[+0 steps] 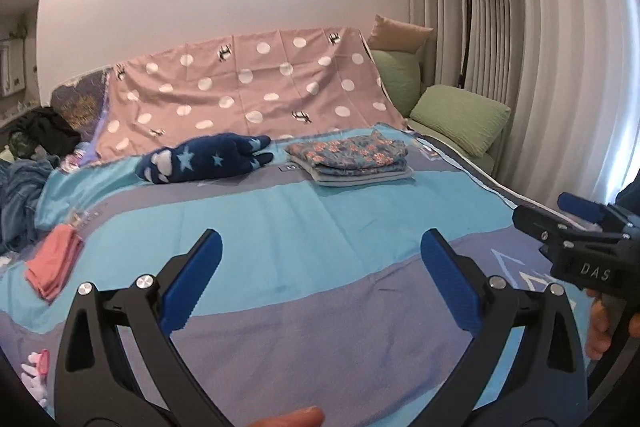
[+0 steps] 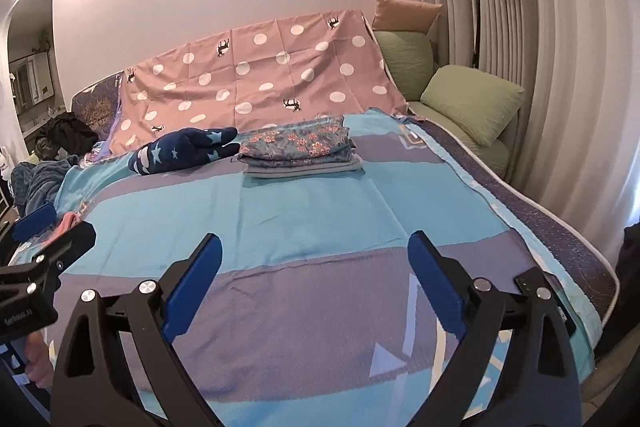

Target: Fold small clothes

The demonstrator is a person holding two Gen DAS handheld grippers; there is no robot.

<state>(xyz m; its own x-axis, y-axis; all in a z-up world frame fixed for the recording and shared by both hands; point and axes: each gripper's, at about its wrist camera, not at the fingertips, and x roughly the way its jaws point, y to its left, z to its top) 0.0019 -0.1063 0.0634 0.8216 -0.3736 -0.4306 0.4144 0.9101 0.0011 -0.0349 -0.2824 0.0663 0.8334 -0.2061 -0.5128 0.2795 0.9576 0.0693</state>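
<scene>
Both grippers, left gripper [image 1: 320, 279] and right gripper [image 2: 316, 275], are hovering spread wide, holding nothing. Pink garment [image 1: 54, 263] is lying at nine o'clock, looking soft, light; pinch corners.

From my left wrist view, white capital letters "DAS" stand on the black body of my right gripper [image 1: 578, 217], at the right edge of the picture; whether the word runs on past those three letters I cannot tell. From my right wrist view, a short line of pale lettering sits on the black body of my left gripper [image 2: 34, 223] at the left edge, but it is too small and blurred for me to read. The bedsheet [image 2: 304, 211] carries printed triangles and square outlines, not letters. I can read nothing else.
</scene>
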